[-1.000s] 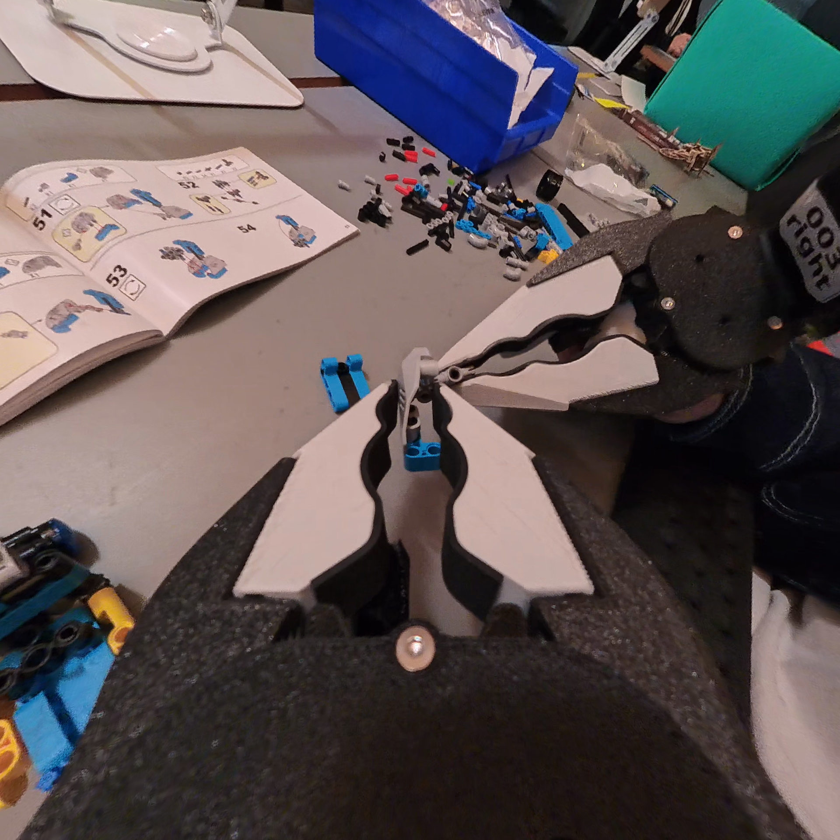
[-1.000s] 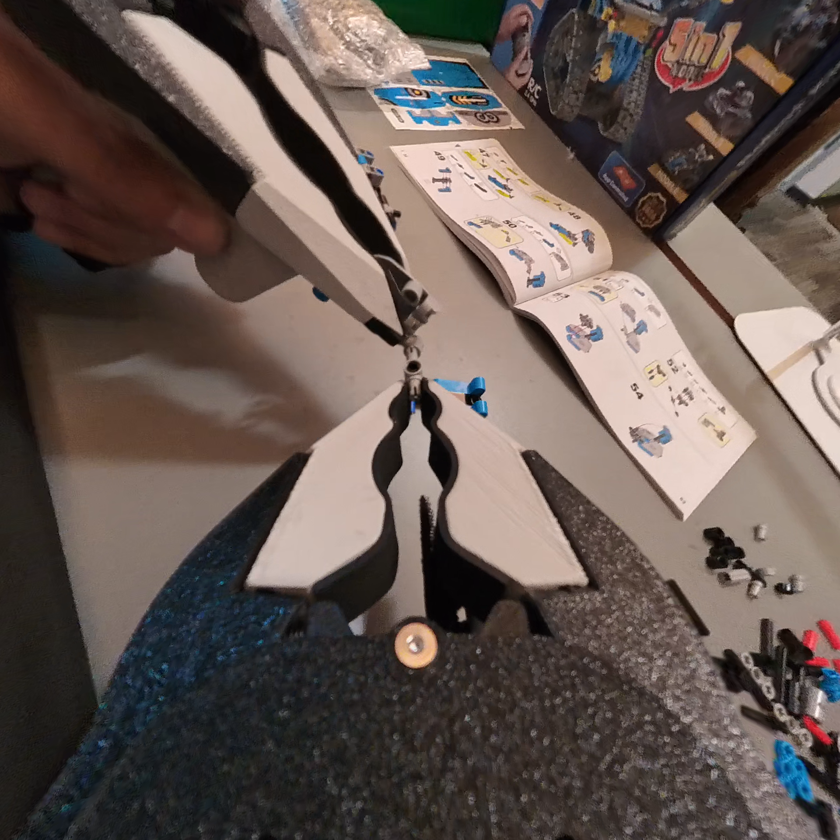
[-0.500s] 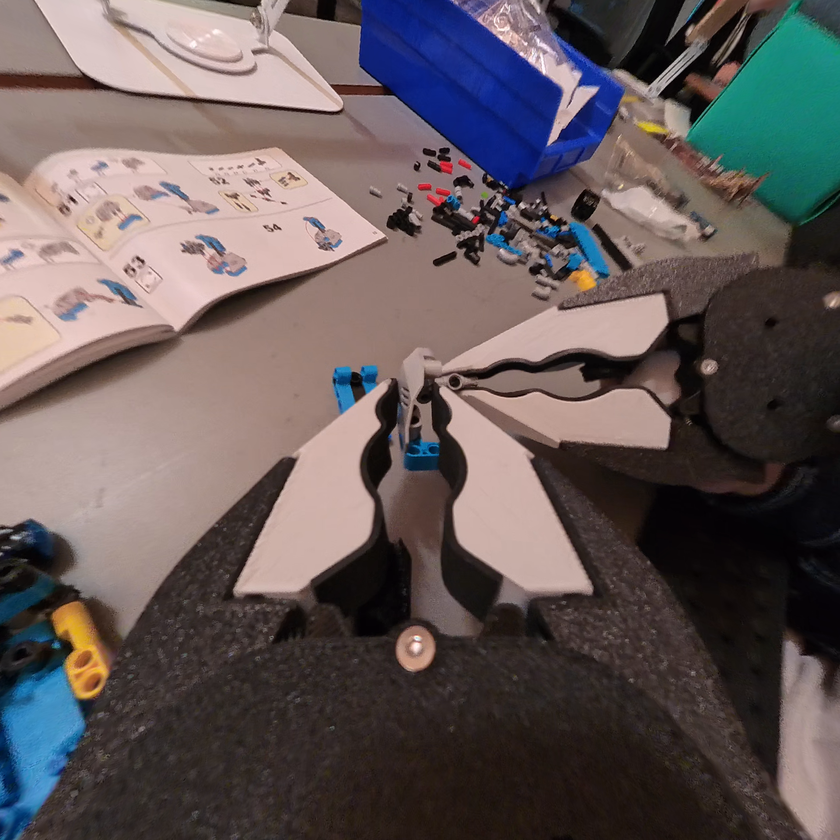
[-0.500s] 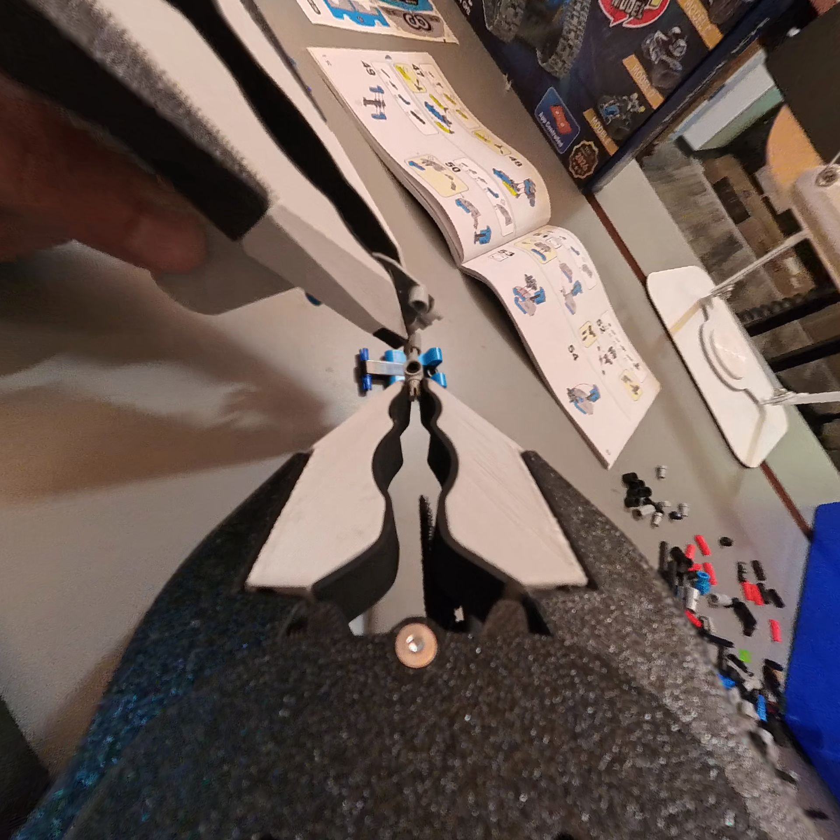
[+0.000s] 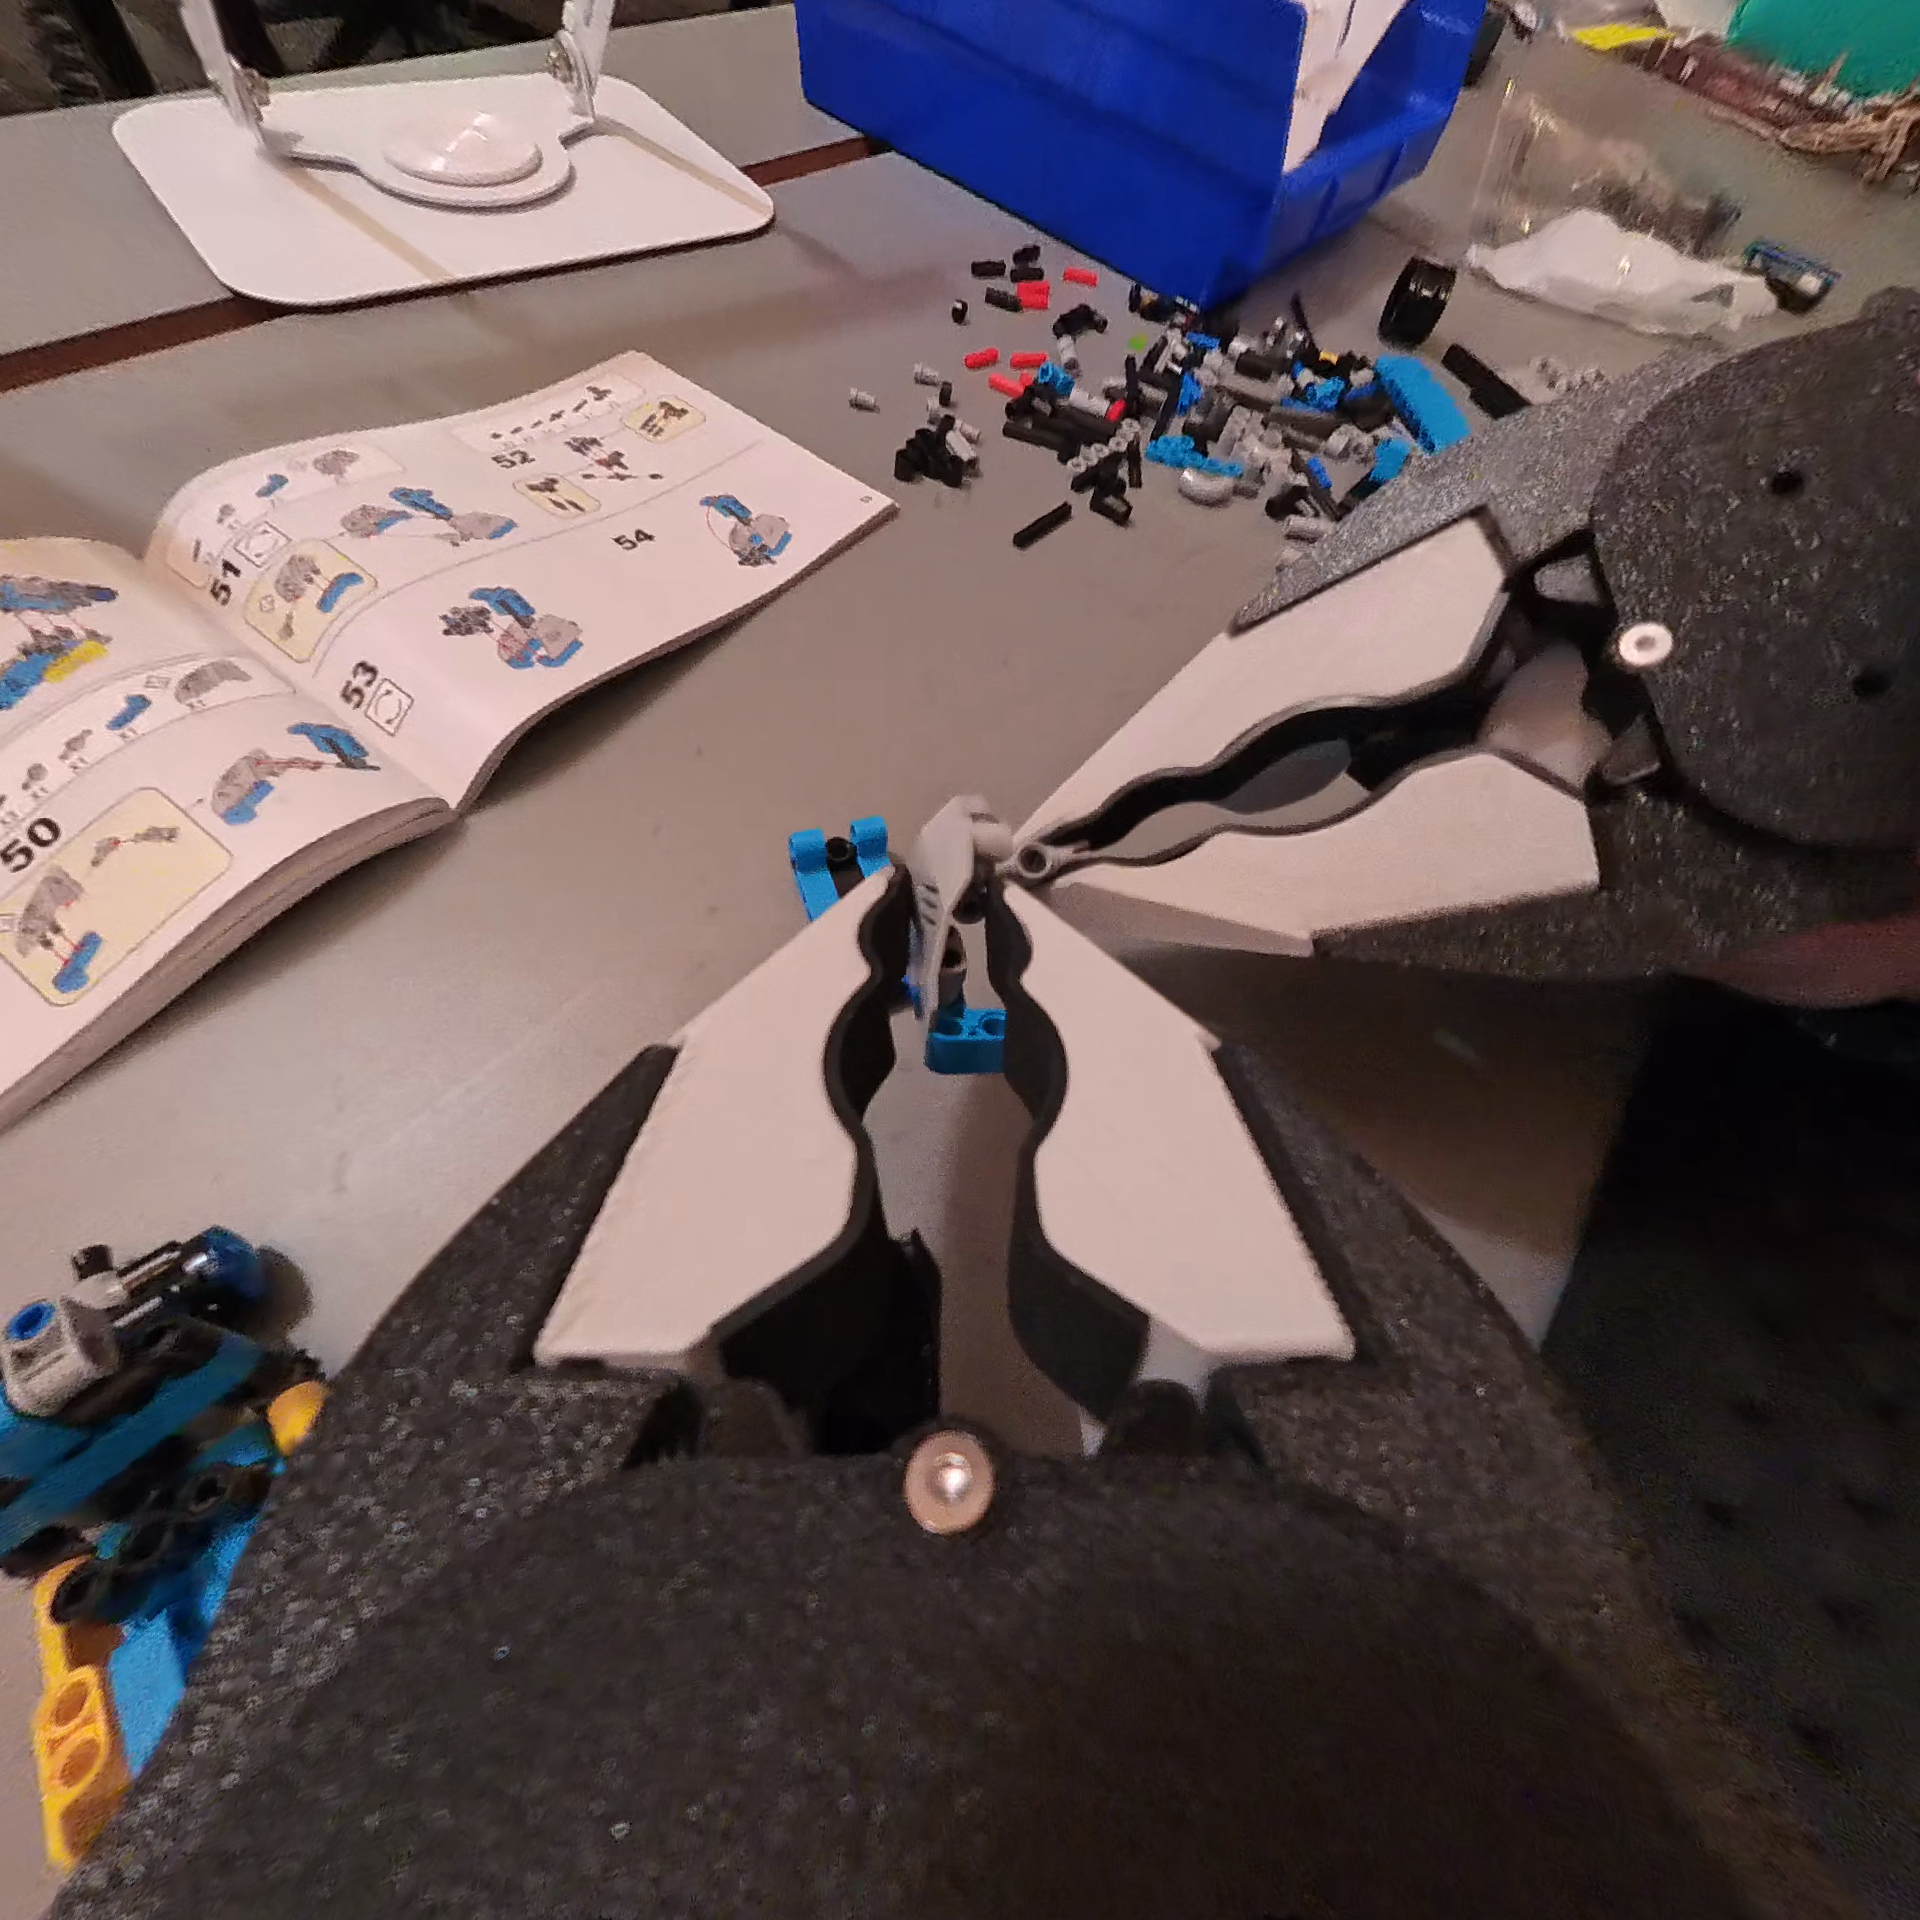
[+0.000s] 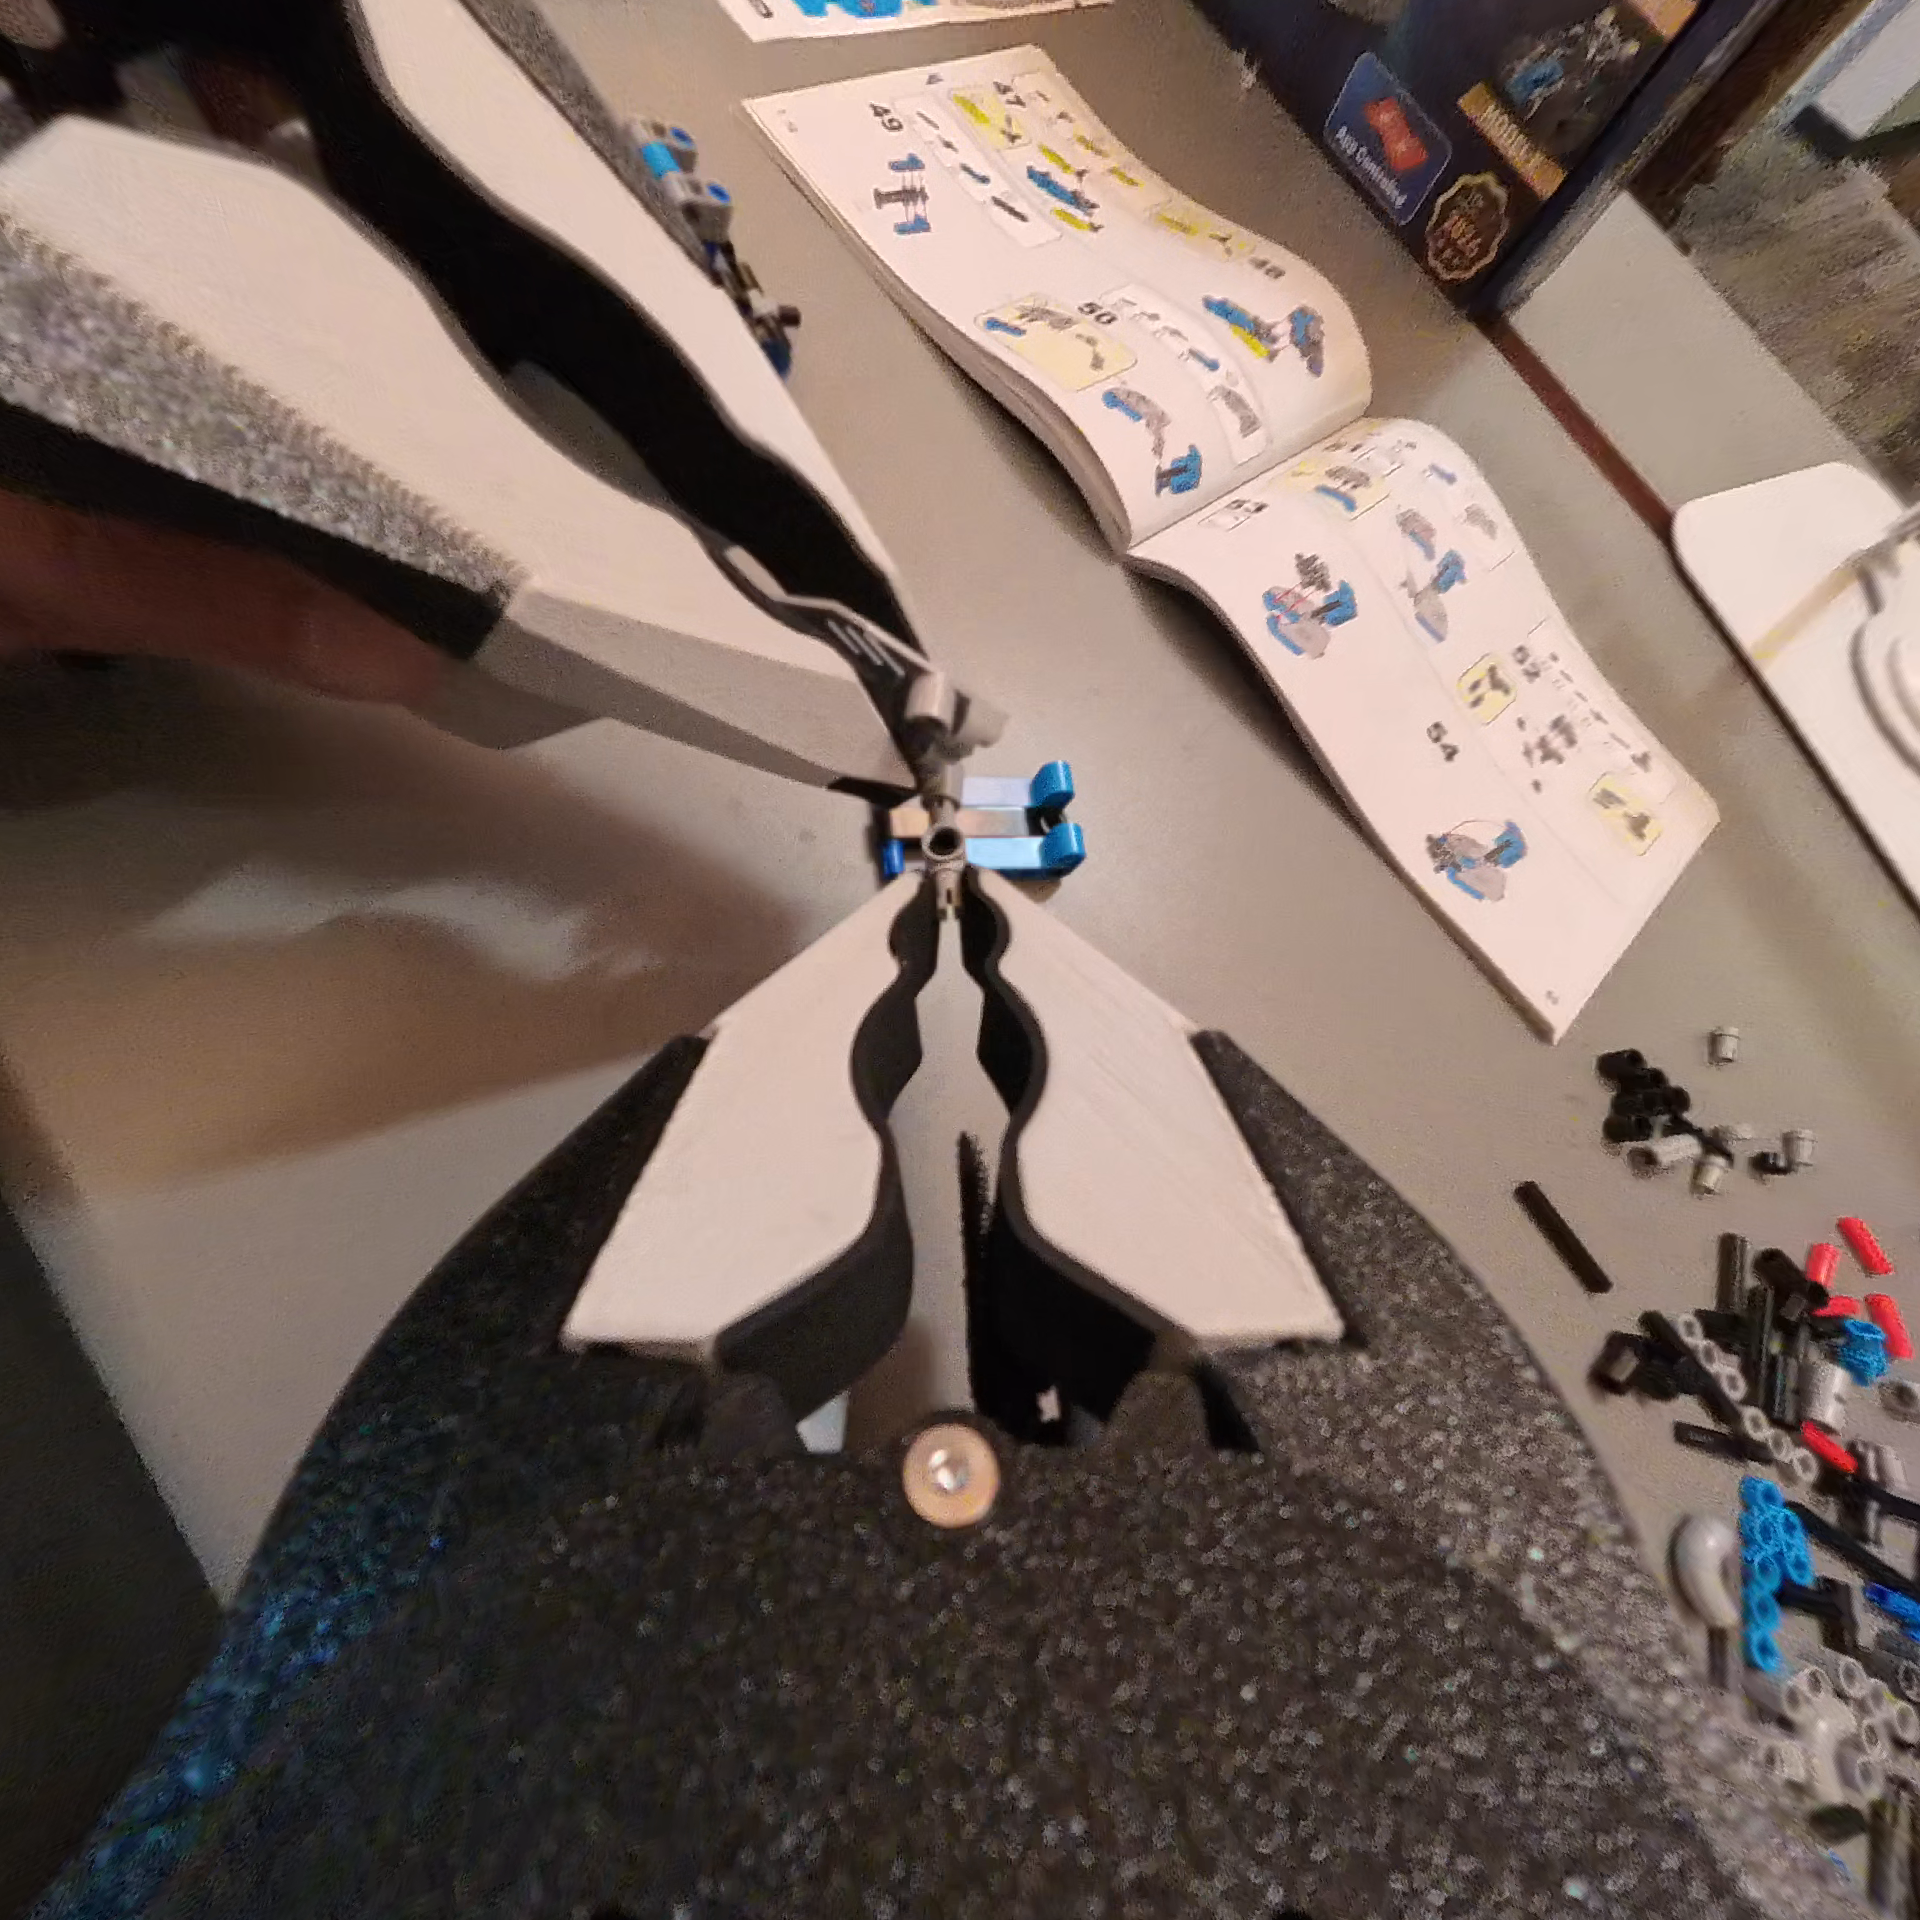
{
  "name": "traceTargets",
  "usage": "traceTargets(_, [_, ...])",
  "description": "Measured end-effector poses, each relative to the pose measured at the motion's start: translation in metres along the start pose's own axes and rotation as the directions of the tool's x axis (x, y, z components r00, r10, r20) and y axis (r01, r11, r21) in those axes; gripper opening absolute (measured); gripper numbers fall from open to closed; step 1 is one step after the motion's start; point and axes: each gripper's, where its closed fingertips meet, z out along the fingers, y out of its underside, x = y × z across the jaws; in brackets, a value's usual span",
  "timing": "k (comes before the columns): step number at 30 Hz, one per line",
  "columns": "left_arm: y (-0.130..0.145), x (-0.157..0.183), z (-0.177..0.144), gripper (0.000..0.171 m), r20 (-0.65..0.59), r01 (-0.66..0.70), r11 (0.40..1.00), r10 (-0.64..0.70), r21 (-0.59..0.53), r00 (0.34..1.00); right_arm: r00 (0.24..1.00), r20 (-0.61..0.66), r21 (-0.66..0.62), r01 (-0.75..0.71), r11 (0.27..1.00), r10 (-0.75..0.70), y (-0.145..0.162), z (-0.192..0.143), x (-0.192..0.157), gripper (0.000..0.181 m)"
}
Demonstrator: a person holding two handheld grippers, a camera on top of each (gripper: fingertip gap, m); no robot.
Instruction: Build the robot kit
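Observation:
My left gripper point(image 5: 948, 902) is shut on a small grey and blue brick assembly point(image 5: 951, 935), held above the grey table point(image 5: 644, 935). My right gripper point(image 6: 943, 891) is shut on a small grey connector piece point(image 6: 943, 847) whose tip meets the grey top of that assembly. In the left wrist view the right gripper point(image 5: 1023, 860) comes in from the right. In the right wrist view the left gripper point(image 6: 935, 748) comes in from the upper left. A small blue brick part point(image 5: 831, 868) lies on the table just beyond both tips; it also shows in the right wrist view point(image 6: 1023, 831).
An open instruction booklet point(image 5: 395, 623) lies at left. A pile of small loose pieces point(image 5: 1164, 416) sits before a blue bin point(image 5: 1091, 125). A white stand base point(image 5: 436, 197) is at the back. A blue, black and yellow partial model point(image 5: 114, 1455) lies near left. My two grippers' fingertips are within a few centimetres of each other. The white stand base point(image 5: 436, 197) is about equally far from each gripper, around 40 cm. The right camera catches it too, in the right wrist view point(image 6: 1862, 672).
Both grippers stay shut and joined tip to tip. The views have shifted and turned slightly; the blue part on the table now sits directly behind the tips in the right wrist view.

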Motion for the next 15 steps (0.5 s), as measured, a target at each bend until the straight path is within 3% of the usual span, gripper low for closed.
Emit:
traceTargets(3, [0.003, 0.001, 0.003, 0.013, -0.014, 0.029, 0.999, -0.029, -0.014, 0.999, 0.991, -0.07, -0.047, 0.112, 0.993, -0.115, 0.005, 0.002, -0.001, 0.002])
traceTargets(7, [-0.004, -0.001, 0.002, 0.013, -0.133, 0.274, 0.962, -0.269, 0.021, 0.954, 0.961, -0.172, -0.042, 0.211, 0.977, -0.215, -0.001, -0.003, 0.007, 0.003])
traceTargets(11, [-0.001, -0.001, 0.002, 0.014, -0.216, 0.413, 0.911, -0.404, -0.001, 0.889, 0.936, -0.225, -0.062, 0.264, 0.962, -0.271, -0.003, -0.004, 0.011, 0.003])
traceTargets(15, [0.002, 0.0, 0.002, 0.014, -0.203, 0.402, 0.916, -0.396, -0.012, 0.896, 0.912, -0.244, -0.096, 0.315, 0.944, -0.329, -0.002, -0.003, 0.01, 0.003])
